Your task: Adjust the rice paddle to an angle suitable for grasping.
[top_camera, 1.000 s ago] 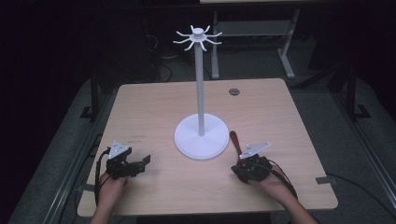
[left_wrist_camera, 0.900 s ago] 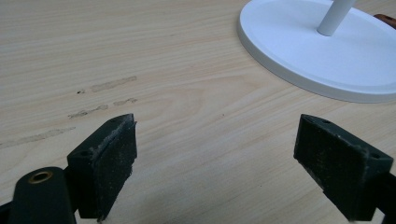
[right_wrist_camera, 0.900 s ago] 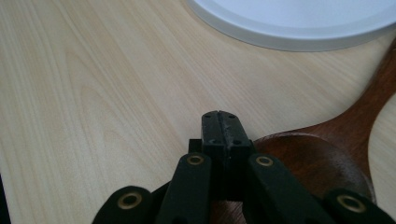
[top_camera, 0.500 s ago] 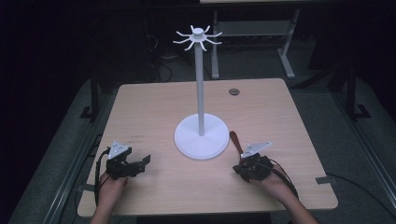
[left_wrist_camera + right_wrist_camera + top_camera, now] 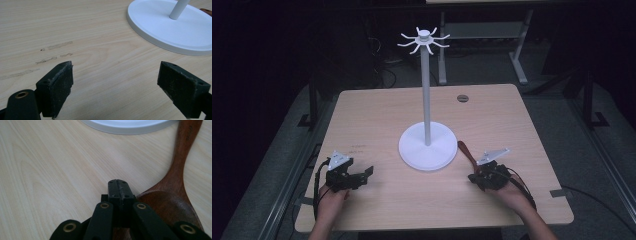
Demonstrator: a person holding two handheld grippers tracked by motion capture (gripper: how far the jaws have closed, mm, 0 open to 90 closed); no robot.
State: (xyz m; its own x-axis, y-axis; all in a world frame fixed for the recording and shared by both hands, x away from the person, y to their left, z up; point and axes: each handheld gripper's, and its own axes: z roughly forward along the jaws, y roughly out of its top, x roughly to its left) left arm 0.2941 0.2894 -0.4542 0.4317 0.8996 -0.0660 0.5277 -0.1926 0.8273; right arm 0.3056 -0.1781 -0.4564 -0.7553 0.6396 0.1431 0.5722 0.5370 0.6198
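Note:
A white stand (image 5: pixel 427 147) with a tall pole and a ring of hooks on top rises from a round base at the table's middle. A dark wooden spoon (image 5: pixel 466 151) lies just right of the base. My right gripper (image 5: pixel 473 176) rests on the table at the spoon's near end, shut. In the right gripper view its pads (image 5: pixel 117 185) meet with nothing between them, and the spoon's bowl (image 5: pixel 172 207) lies beside them on the right. My left gripper (image 5: pixel 366 175) sits at the front left, open over bare wood (image 5: pixel 115 82), with the stand's base (image 5: pixel 175 32) ahead of it.
The wooden table (image 5: pixel 377 120) has a small round grommet (image 5: pixel 462 98) near its far edge. Dark floor, cables and desk legs surround it. The table's front edge lies close behind both hands.
My right gripper has edged slightly to the right beside the spoon. The left gripper has stayed where it was.

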